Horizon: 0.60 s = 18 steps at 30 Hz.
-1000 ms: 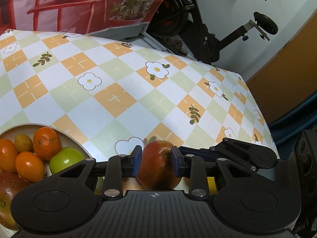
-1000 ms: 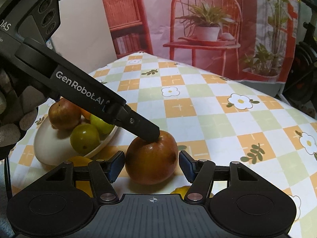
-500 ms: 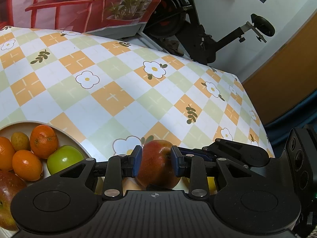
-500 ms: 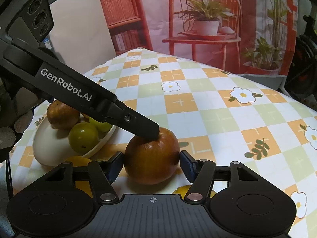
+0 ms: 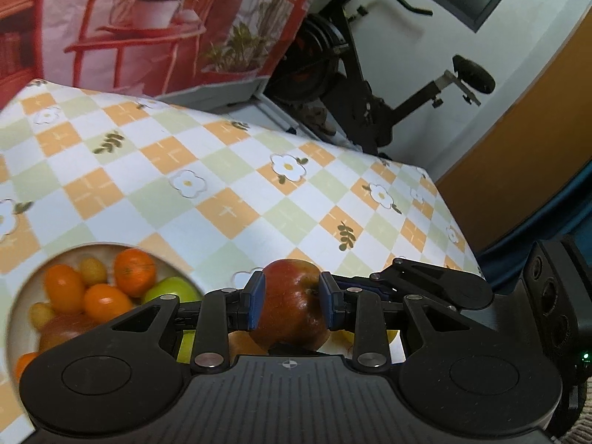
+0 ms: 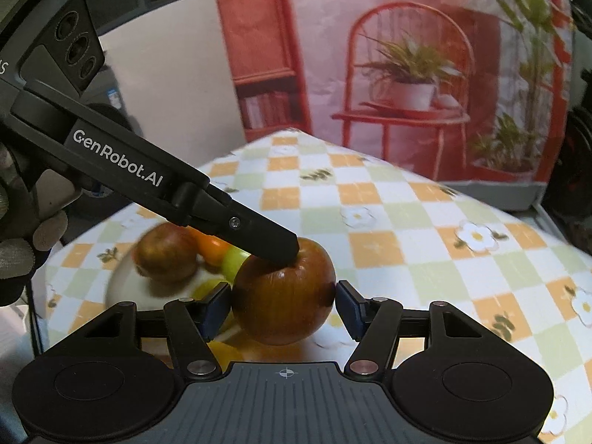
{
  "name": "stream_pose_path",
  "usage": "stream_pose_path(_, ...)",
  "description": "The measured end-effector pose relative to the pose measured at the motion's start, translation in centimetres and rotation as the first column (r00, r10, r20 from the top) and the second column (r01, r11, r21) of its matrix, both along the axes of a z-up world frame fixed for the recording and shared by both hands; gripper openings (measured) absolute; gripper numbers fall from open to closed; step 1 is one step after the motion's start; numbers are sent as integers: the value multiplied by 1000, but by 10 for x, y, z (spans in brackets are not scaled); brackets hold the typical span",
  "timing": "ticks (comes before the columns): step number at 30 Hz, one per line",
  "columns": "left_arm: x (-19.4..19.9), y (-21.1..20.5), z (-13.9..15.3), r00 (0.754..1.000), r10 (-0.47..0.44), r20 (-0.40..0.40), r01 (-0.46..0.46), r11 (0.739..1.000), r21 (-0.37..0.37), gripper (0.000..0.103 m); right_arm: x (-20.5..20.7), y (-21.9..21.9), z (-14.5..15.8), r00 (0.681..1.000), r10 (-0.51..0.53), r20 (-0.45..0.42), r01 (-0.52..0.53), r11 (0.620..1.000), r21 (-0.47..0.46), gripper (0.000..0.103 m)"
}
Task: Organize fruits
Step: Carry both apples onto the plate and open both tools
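I held the red apple clamped between the pads of my left gripper, above the checked tablecloth. My right gripper bracketed the same fruit, its pads apparently just clear, beside the fruit plate

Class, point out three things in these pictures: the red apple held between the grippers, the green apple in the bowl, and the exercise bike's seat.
red apple [image 5: 290, 305], left wrist view, its front skin.
green apple [image 5: 171, 288], left wrist view, its top.
exercise bike's seat [image 5: 474, 74], left wrist view, the saddle's middle.
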<state>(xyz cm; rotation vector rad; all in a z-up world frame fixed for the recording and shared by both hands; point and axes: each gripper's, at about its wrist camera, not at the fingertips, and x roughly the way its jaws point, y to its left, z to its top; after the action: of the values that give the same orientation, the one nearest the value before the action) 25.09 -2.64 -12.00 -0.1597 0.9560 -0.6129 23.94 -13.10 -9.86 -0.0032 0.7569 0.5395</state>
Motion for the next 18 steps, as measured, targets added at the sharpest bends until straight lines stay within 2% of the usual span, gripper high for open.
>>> stream_pose_path(7, -19, 43, 11, 999, 33, 21, -34, 999, 14, 33, -3, 48, 10, 997, 75, 6, -75, 997, 11, 57)
stream_pose_path(18, -28, 90, 4, 994, 106, 3, -106, 994, 0, 33, -5, 106, 9, 987, 156, -28, -157, 988, -14, 57)
